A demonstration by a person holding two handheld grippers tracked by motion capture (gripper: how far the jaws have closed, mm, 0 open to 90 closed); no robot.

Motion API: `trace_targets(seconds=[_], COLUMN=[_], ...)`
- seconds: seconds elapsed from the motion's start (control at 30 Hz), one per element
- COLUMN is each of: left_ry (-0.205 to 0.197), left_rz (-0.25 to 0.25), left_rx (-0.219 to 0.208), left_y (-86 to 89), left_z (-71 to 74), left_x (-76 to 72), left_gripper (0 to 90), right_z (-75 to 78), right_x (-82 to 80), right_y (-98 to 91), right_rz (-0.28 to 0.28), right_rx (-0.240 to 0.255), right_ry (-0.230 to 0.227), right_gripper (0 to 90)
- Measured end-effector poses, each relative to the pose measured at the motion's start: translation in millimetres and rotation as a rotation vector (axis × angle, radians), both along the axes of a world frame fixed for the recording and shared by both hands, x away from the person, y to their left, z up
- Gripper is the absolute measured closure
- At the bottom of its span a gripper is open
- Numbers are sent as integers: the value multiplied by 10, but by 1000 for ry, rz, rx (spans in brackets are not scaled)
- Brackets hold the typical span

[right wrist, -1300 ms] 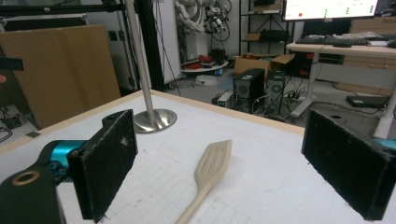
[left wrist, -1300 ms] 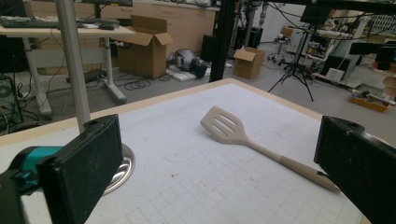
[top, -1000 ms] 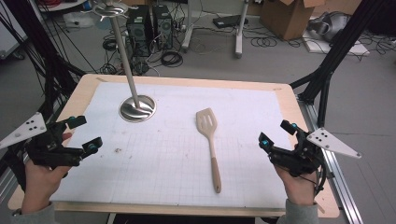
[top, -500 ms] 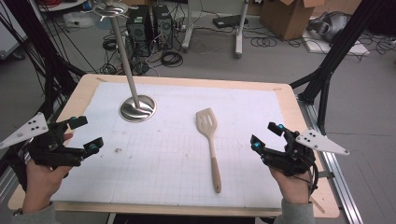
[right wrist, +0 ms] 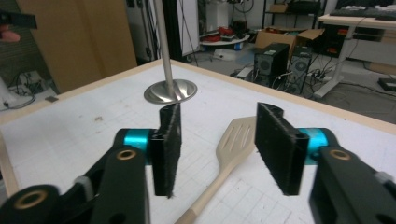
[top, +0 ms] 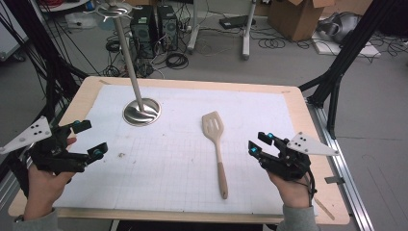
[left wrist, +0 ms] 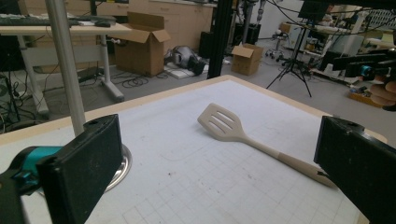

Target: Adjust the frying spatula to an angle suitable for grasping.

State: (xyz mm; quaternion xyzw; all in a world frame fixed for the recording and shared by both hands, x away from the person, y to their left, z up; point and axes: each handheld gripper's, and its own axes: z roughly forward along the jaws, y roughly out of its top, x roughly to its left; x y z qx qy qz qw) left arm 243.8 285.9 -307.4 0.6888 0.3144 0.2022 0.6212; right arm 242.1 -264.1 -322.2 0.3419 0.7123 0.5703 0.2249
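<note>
The table [top: 308, 159], a pale wooden board under a white gridded mat [top: 173, 163], took up the middle of the high view, with cables, computer towers and a cardboard box on the floor beyond it; on the mat's far left stood a steel stand [top: 141, 111], a round base with a thin pole rising from it and a small round top plate at its head; in the left gripper view the pole rose just behind the near jaw, and in the right gripper view the stand [right wrist: 170, 91] stood far up the mat.

The left gripper [top: 91, 139] hung over the mat's left edge, held in a hand [top: 45, 183], its jaws wide apart with nothing between them; the right gripper [top: 259, 143] hung over the mat's right side, its hand [top: 292, 190] low at the near edge; its jaws had just been closing and stood partly apart, clamped on nothing.

The spatula [top: 216, 147], pale wood, lay flat on the mat right of centre, slotted blade toward the far side, handle toward the near edge; it lay just to the left of the right gripper, untouched; in the right gripper view the spatula [right wrist: 233, 140] showed through the gap between the jaws but beyond them, lower on the mat; in the left gripper view the spatula [left wrist: 233, 130] lay well off, across the mat.
</note>
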Motion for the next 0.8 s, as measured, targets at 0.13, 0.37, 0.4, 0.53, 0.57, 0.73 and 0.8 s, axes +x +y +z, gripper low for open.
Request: trace_targets(seconds=[0.13,0.37,0.4,0.53,0.57,0.73,0.8], left_ry=[5,8,10,12,13,20,23], left_rz=[4,6,8,7,7,8,10], left_rx=[6,8,7,6,8,10,12], left_y=[4,5,6,5,5,7,9], left_z=[-11,-21,-23,-27,-29,-48,-54], left_x=[10,18,18,19,21,36,40], left_gripper=[18,18,18,19,19,18,18], right_z=[-40,-101,-111,-152,-152,-207,-258], right_x=[24,51,58,80,80,115,153], right_y=[36,104,110,129,129,137,130], right_rz=[25,57,61,76,76,83,83], right_rx=[-31,-82,-86,-107,-107,-108,-115], right_ry=[15,23,19,28,28,48,52], right_gripper=[638,747,760,804,804,849,872])
